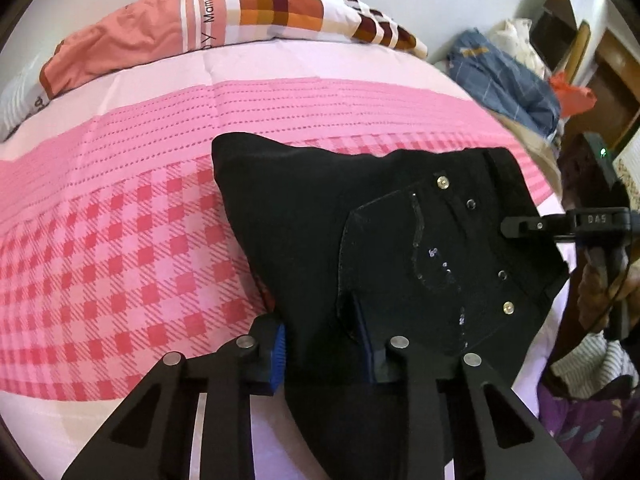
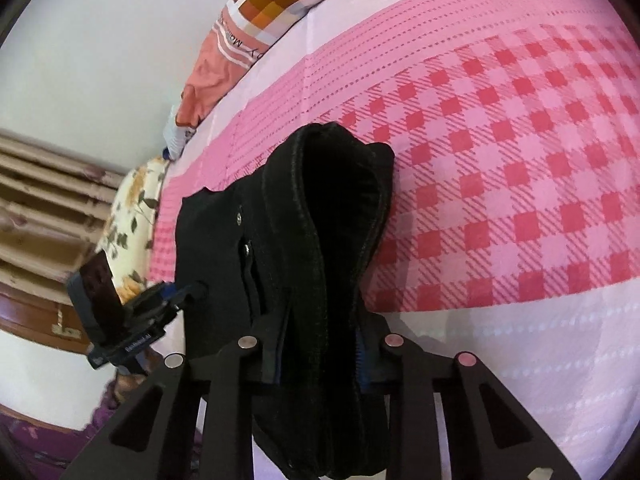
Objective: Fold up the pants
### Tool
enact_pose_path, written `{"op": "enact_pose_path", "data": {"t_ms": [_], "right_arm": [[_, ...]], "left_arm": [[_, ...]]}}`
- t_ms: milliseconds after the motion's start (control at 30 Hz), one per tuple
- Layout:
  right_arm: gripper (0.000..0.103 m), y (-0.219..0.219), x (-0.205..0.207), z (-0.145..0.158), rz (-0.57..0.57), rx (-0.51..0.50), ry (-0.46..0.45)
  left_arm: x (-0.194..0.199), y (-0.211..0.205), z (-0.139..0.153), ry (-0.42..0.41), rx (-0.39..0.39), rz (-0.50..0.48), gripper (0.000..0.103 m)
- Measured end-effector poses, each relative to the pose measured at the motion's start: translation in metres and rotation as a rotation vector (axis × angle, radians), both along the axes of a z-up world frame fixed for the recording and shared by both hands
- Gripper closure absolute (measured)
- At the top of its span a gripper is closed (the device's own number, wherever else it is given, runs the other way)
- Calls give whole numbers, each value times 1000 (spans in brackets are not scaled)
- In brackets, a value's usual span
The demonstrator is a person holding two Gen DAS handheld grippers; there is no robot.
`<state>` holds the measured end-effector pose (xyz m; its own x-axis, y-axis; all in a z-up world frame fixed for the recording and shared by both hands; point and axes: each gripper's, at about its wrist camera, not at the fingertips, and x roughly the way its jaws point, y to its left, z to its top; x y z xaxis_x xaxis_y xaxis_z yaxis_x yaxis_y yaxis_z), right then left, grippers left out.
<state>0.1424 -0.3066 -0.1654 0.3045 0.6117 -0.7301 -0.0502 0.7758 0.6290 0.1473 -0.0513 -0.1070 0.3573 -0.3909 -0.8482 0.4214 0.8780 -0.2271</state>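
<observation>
Pinching, left wrist: left hand-held gripper [image 1: 324, 344] clamps pants [image 1: 360, 220] over bed [image 1: 120, 220], waistband raised for folding | right wrist: right hand-held gripper [image 2: 320, 348] nips bunched pants [image 2: 320, 220], sharing the lift

I count one pair of black denim pants [image 1: 400, 240] at my six o'clock, two black two-finger grippers, one patchwork-print pillow [image 1: 240, 12] at twelve, and one pink checked bedsheet [image 1: 120, 220].

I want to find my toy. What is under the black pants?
Around the black pants only the pink checked bedsheet shows. Anything lying directly beneath them is covered by the cloth, so I cannot see it.
</observation>
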Motion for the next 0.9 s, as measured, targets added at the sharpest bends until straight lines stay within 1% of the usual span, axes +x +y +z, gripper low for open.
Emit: {"op": "enact_pose_path", "data": {"t_ms": [33, 67, 100, 133, 167, 200, 233, 267, 300, 333, 367, 400, 433, 467, 500, 533, 567, 600, 633, 733, 900], "right_arm": [[71, 2, 0, 1, 12, -22, -8], [64, 5, 1, 1, 21, -48, -9], [57, 6, 2, 0, 29, -50, -7], [54, 7, 4, -1, 30, -39, -4], [50, 9, 5, -3, 32, -35, 3], [48, 10, 6, -5, 40, -37, 5], [47, 12, 7, -4, 44, -38, -3], [47, 15, 8, -4, 46, -41, -5], [49, 17, 9, -4, 48, -46, -10], [55, 20, 9, -3, 54, -60, -16], [61, 23, 8, -4, 63, -71, -20], [66, 22, 7, -4, 57, -57, -21], [67, 20, 7, -4, 53, -42, -19], [70, 19, 6, -2, 45, -26, -20], [71, 18, 5, -1, 38, -9, -19], [72, 18, 5, 0, 34, 13, -18], [73, 17, 4, 3, 25, 50, -17], [74, 16, 4, 5, 18, 75, -15], [74, 17, 4, 8, 17, 89, -14], [75, 21, 3, 15, 9, 141, -9], [76, 40, 7, 31, 8, 210, -34]], "left_arm": [[1, 1, 0, 6, -5, 2, 73], [2, 2, -1, 6, -9, 0, 70], [3, 3, -2, 13, -10, 1, 65], [4, 5, -4, 26, -11, 4, 62], [6, 7, -6, 44, -19, 7, 56], [7, 9, -9, 58, -27, 9, 50], [9, 10, -13, 81, -36, 5, 46], [10, 11, -16, 96, -50, 0, 41], [9, 10, -16, 94, -60, -4, 36], [9, 8, -16, 93, -62, -14, 33], [8, 2, -16, 84, -46, -31, 33], [6, -3, -15, 70, -25, -43, 32], [4, -6, -15, 57, -17, -50, 33], [1, -7, -12, 40, -31, -45, 44], [1, -6, -9, 28, -36, -34, 58], [1, -3, -5, 22, -48, -20, 67], [1, 3, 0, 23, -82, -2, 80], [2, 11, 5, 32, -129, 18, 83], [2, 15, 10, 30, -149, 33, 84], [-4, 15, 21, -14, -126, 41, 85], [-9, 42, 39, -47, -165, 95, 85]]}}
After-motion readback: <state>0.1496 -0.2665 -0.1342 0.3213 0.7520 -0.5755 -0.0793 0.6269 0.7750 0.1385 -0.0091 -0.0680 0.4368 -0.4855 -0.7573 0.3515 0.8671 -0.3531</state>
